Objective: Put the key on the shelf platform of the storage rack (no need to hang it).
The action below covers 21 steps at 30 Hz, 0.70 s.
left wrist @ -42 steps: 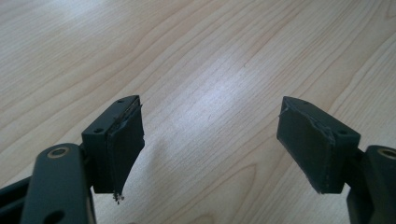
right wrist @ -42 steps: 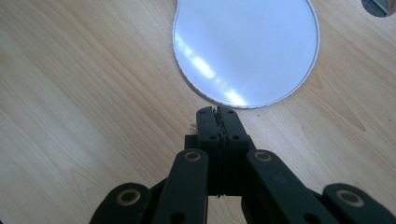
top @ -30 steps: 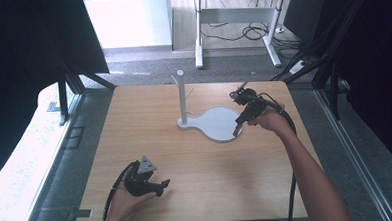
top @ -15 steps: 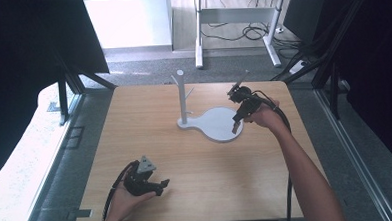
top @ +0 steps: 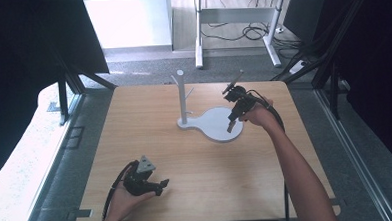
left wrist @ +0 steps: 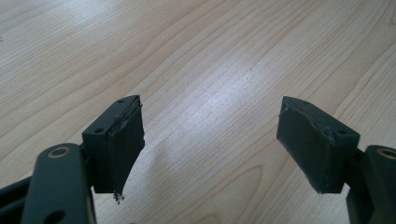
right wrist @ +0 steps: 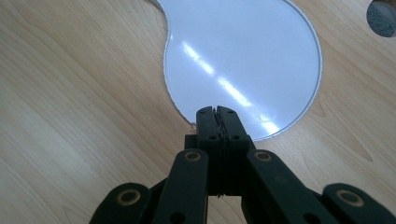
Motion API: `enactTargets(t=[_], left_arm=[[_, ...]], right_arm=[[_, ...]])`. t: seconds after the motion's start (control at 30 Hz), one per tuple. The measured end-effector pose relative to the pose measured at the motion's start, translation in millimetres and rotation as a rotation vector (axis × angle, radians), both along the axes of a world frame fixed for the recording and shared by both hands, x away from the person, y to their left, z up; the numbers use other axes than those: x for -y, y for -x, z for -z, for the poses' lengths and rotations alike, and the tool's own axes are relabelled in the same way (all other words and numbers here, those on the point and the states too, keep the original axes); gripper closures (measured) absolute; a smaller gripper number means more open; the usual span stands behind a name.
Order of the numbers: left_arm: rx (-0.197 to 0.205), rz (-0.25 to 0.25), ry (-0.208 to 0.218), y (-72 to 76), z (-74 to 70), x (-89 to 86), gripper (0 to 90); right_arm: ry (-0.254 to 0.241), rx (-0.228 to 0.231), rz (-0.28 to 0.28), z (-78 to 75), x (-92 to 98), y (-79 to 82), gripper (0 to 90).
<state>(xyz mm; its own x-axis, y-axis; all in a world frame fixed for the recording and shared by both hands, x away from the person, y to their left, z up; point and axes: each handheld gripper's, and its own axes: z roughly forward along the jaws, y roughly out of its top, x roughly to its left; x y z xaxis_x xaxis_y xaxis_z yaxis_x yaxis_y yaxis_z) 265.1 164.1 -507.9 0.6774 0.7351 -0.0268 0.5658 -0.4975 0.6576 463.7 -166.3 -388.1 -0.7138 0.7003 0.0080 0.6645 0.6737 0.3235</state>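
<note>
**Black handheld grippers, bare forearms**

Both forearms are bare, with no sleeves in sight. The left gripper is black with a grey three-cornered plate on top and a trailing black cable. The right gripper shows black link arms with brass-ringed pivot holes and padded jaws.

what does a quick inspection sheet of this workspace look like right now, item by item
surface: light wooden table, bare around the left gripper
job's things: white stand with an upright post with side pegs and a flat rounded base, nothing hanging on it
clutter: nothing seen
grippers: left gripper near the front edge, jaws wide apart, holding nothing; right gripper jaws pressed together, above the base's edge
cables: one black cable trails from each gripper; more cables on the floor beyond the table
surroundings: dark frame struts, grey floor, white desk legs behind
</note>
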Motion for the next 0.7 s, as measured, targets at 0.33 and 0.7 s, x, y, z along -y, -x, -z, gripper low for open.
enactTargets(t=[0.33, 0.7], left_arm=[[-0.003, 0.000, 0.000, -0.3, 0.5, -0.1, 23.3], [-0.007, 0.002, -0.003, -0.4, 1.6, 1.1, 23.3]], right_arm=[[0.019, -0.001, 0.000, 7.0, -4.9, -8.1, 89.9], [0.017, 0.008, 0.009, 9.6, -9.7, -13.0, 89.9]])
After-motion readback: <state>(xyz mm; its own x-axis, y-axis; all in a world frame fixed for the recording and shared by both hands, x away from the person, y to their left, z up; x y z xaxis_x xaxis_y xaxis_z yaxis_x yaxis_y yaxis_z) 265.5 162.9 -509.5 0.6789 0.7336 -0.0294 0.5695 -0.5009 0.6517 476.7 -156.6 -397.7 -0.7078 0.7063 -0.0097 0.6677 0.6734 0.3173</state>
